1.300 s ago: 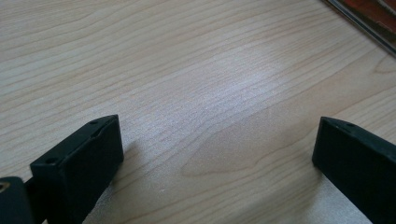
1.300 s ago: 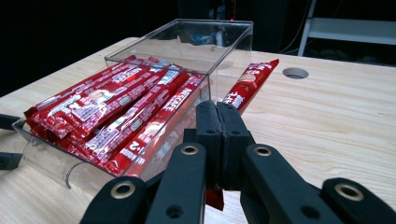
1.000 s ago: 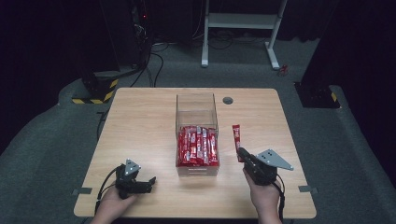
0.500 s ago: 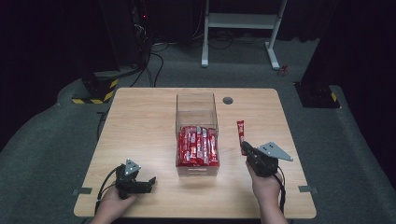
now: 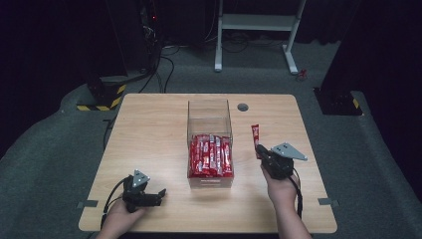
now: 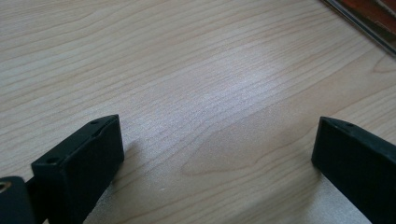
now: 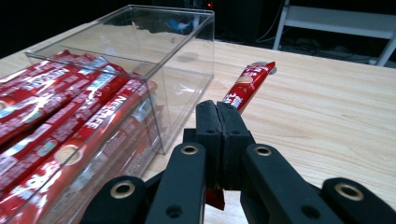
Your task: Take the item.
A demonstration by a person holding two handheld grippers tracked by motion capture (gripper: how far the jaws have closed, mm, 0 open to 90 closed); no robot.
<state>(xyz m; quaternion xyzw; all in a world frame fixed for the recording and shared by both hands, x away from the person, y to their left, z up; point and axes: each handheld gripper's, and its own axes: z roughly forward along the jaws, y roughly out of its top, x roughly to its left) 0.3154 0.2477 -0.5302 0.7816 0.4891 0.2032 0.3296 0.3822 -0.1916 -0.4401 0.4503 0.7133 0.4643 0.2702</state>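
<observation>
Right gripper (image 7: 218, 116) pinches a red sachet (image 7: 247, 84) tightly; left gripper (image 6: 215, 158) gapes wide, holding nothing.

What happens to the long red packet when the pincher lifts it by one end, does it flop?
The red stick packet is thin foil pinched at one end by the right gripper, yet it stands out straight, so it is probably fairly stiff and bends only a little. It looks light. Its glossy wrapper might slip if gripped loosely.
</observation>
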